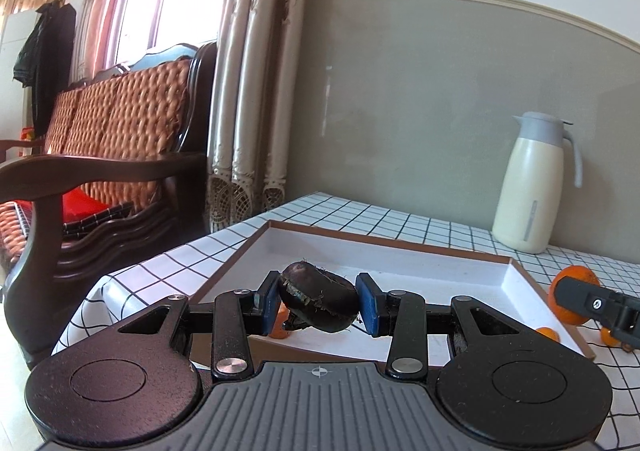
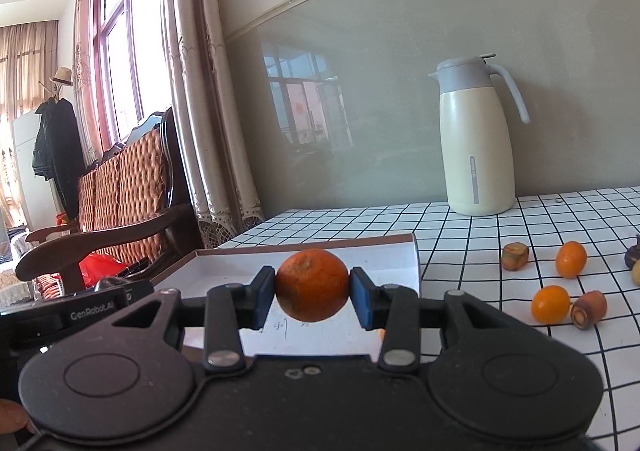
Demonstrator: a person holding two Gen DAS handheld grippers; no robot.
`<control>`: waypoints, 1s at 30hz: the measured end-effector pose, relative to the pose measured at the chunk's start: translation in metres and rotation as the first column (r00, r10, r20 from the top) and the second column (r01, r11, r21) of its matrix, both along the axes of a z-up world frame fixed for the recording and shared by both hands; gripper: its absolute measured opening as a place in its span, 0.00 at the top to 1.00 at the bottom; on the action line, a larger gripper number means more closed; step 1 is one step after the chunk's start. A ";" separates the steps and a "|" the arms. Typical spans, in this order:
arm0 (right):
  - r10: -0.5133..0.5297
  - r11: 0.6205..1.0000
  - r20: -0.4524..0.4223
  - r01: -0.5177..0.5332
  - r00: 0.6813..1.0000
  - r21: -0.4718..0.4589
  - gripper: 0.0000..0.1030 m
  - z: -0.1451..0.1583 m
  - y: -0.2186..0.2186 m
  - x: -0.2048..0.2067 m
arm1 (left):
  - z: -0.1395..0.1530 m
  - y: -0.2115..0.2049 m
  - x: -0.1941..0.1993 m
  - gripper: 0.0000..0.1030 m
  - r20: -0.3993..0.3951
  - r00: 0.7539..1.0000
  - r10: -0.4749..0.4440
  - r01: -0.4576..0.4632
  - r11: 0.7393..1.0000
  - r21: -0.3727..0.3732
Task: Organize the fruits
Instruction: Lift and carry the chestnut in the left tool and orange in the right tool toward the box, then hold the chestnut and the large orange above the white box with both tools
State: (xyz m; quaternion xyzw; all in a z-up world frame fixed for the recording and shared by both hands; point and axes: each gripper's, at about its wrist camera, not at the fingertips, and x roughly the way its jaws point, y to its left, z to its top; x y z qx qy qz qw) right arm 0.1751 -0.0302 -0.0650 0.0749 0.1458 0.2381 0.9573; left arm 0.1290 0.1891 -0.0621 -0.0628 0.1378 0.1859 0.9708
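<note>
Left wrist view: the left gripper clamps a dark purple, ragged-skinned water chestnut over the shallow white cardboard tray, apparently to drop it there. At three o'clock, the right gripper pinches a round orange tangerine above the same tray's edge.

A table draped in a white cloth with a black grid is carrying everything. A shallow white tray with a brown rim is lying near the table's left edge, close to its far left corner. A cream thermos jug with a grey lid is standing at the far edge against the wall. Toward the right side, two small orange fruits and two brownish cut pieces are lying scattered on the cloth, apart from the tray.
</note>
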 end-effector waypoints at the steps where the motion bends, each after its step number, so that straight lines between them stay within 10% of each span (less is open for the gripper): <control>1: -0.001 1.000 -0.002 0.001 1.000 0.003 0.69 0.000 0.001 0.002 | 0.000 0.002 0.001 0.61 -0.002 1.000 0.003 -0.003 1.000 -0.002; 30: -0.097 0.995 -0.111 0.092 0.989 -0.047 0.69 -0.016 0.015 0.058 | -0.004 0.032 0.055 0.60 -0.057 0.998 0.040 -0.041 0.999 -0.017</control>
